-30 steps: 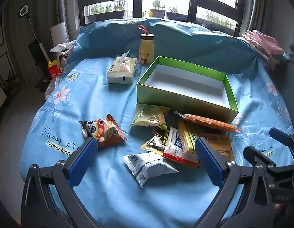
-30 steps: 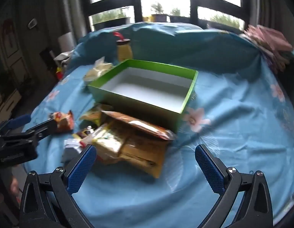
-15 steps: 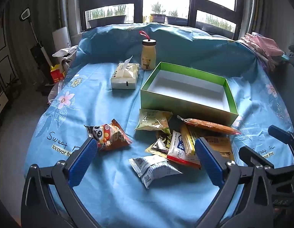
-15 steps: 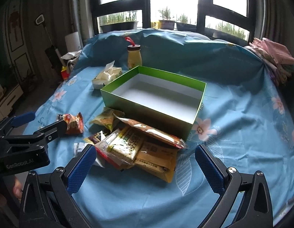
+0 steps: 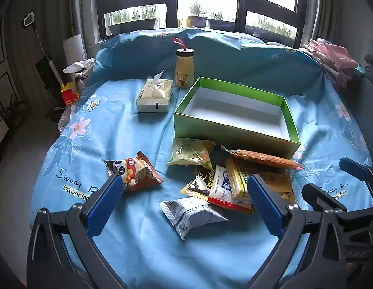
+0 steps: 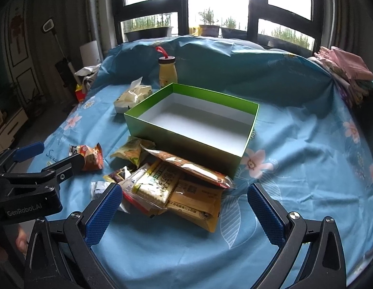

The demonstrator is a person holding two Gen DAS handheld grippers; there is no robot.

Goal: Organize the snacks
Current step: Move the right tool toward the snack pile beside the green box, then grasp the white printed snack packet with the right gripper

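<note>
While the green box [image 5: 237, 130] sits empty on the blue-sheeted bed [image 5: 128, 130], nothing has yet been picked up, so the task looks to be at its very start: the approach to a first snack. Both grippers are spread wide and carry nothing. The left gripper [image 5: 184, 200] hovers above the near part of the bed, framing a white packet [image 5: 191, 213] that lies alone just in front of the main pile [image 5: 234, 178]. The right gripper [image 6: 184, 204] hovers over that pile, whose flat yellow pack [image 6: 198, 204] lies nearest to it, with a cracker pack [image 6: 159, 183] overlapping its left side and a long orange packet [image 6: 186, 166] leaning against the box's front wall. A panda packet [image 5: 133, 171] lies apart to the left, and a green packet [image 5: 191, 151] sits just before the box.

The next move, as I judge it, calls for either gripper to drop onto 1 packet, close on an edge, and lift it over the box's front wall. The loose white packet or the panda packet seems the easier pick; the piled ones overlap, so a grasp there may drag neighbours. A tissue pack [image 5: 153, 95] and a bottle [image 5: 184, 68] stand beyond the box, clear of the work.
</note>
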